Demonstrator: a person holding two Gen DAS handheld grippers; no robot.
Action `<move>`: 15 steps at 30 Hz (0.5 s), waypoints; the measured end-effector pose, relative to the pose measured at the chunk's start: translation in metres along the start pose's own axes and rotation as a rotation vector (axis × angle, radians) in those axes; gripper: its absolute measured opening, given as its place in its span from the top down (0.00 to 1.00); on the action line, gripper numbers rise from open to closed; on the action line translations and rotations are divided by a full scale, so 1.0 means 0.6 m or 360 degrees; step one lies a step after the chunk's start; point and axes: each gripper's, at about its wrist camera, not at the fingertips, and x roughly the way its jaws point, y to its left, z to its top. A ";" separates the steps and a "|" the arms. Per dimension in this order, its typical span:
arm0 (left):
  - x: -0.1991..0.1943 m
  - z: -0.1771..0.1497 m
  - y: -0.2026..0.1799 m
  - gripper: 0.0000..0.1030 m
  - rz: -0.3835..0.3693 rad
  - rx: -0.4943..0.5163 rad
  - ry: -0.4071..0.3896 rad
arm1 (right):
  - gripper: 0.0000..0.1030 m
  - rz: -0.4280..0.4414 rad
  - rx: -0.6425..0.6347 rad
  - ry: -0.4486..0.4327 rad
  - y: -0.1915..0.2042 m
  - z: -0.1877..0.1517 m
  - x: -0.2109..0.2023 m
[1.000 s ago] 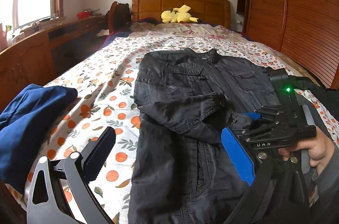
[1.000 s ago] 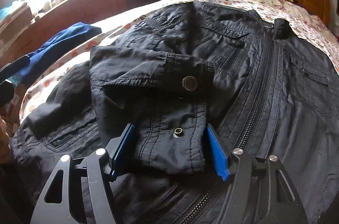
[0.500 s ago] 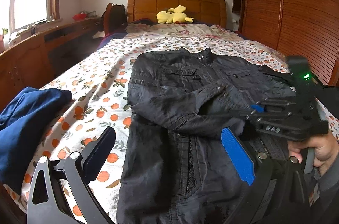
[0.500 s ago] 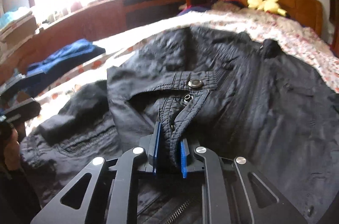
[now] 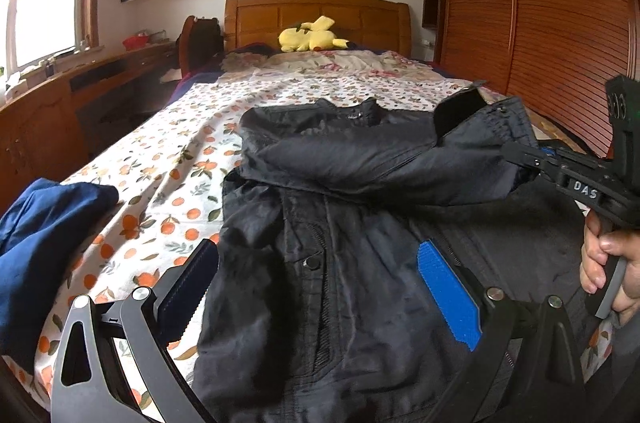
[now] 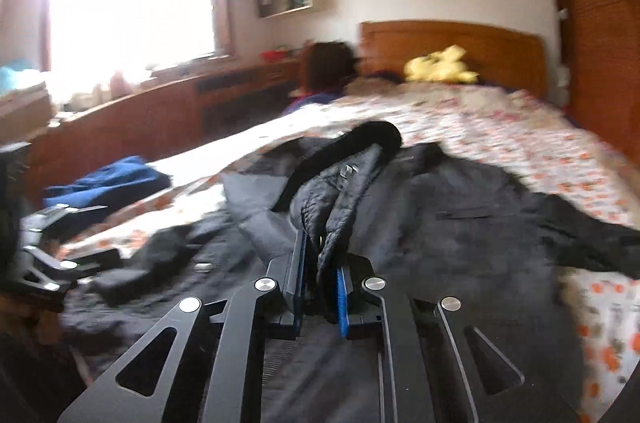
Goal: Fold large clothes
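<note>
A black jacket (image 5: 360, 303) lies front-up on the orange-print bedsheet (image 5: 160, 183). Its left sleeve (image 5: 400, 159) is drawn across the chest toward the right and lifted at the cuff (image 6: 332, 199). My right gripper (image 6: 320, 247) has its jaws closing, with the blue pads pressed on that cuff; in the left wrist view it (image 5: 532, 159) holds the sleeve end up at the right edge, gripped by a person's hand (image 5: 604, 259). My left gripper (image 5: 316, 255) hovers open over the jacket's lower half with nothing clamped. The right wrist view is motion-blurred.
A blue garment (image 5: 40, 235) sits bunched at the bed's left edge. A yellow plush toy (image 5: 308, 39) lies by the wooden headboard (image 5: 320, 15). A wooden desk (image 5: 60, 103) runs along the left under the window, and a slatted wardrobe (image 5: 560, 23) stands close on the right.
My right gripper closed on the sleeve cuff, then lifted and carried it to the right across the jacket's chest. The left gripper stayed open and nearly still.
</note>
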 end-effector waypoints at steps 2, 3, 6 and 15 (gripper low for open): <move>0.001 0.005 -0.008 0.03 -0.0010 0.0004 -0.0010 | 0.90 -0.0123 0.0024 0.0005 -0.015 -0.004 -0.001; 0.002 0.008 -0.012 0.02 -0.0016 0.0005 -0.0014 | 0.90 -0.0146 0.0048 0.0037 -0.028 -0.009 0.003; 0.005 0.011 -0.026 0.02 -0.0033 0.0011 -0.0017 | 0.90 -0.0206 0.0065 0.0105 -0.047 -0.021 0.015; 0.022 0.016 -0.064 0.02 -0.0073 0.0034 0.0001 | 0.74 -0.0247 0.0028 0.0132 -0.063 -0.036 0.007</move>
